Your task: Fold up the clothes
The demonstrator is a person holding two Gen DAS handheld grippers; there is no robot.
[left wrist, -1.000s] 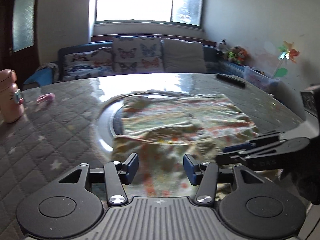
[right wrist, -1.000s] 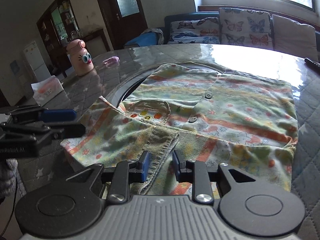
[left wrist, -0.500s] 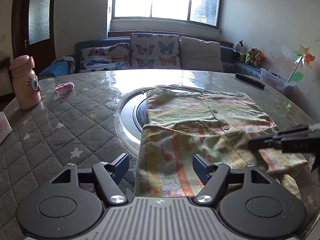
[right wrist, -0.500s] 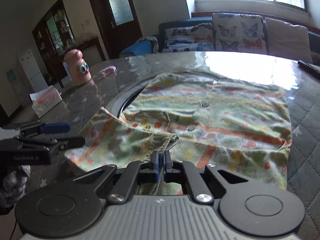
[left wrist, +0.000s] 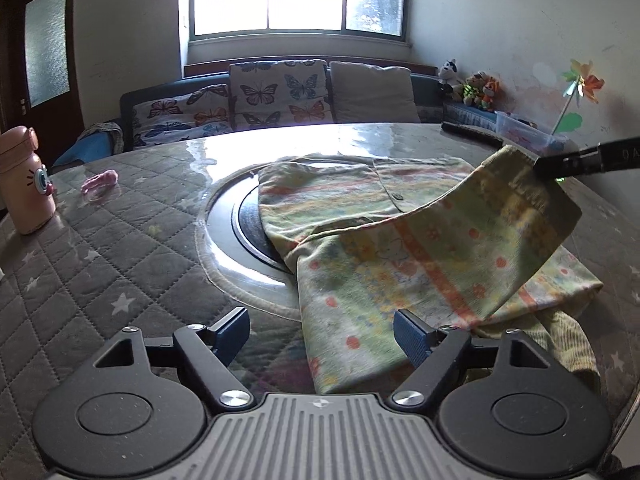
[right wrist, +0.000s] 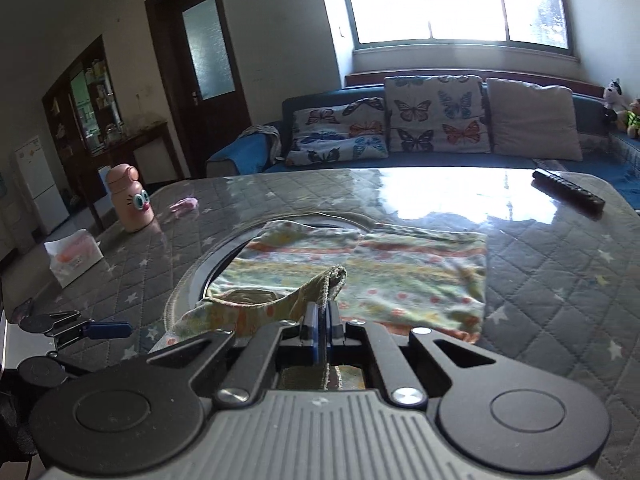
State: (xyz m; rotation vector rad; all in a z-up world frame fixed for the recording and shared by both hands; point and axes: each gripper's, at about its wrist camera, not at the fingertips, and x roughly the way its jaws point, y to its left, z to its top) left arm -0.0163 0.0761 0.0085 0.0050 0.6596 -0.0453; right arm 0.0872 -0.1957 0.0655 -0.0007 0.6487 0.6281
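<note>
A small shirt (left wrist: pixel 400 264) in yellow-green print with orange stripes lies on the quilted table (left wrist: pixel 120 264). My right gripper (right wrist: pixel 322 320) is shut on the shirt's ribbed sleeve cuff (right wrist: pixel 334 278) and holds it up off the table. The sleeve hangs in a slanting sheet below it. In the left wrist view the right gripper (left wrist: pixel 544 168) shows at the upper right, with the cuff in it. My left gripper (left wrist: pixel 322 332) is low at the shirt's near edge, its jaws opening wide. Cloth lies beneath them, and the pads (left wrist: pixel 412 336) press nothing.
A pink bottle (right wrist: pixel 130 200), a small pink item (right wrist: pixel 184 204) and a tissue box (right wrist: pixel 74 256) stand at the table's left. A black remote (right wrist: pixel 568 190) lies at the far right. A round glass inset (left wrist: pixel 228 232) sits under the shirt. A sofa with cushions runs behind the table.
My right gripper shut on the ribbed cuff and rose, pulling the sleeve up off the table. My left gripper's jaws spread wider.
</note>
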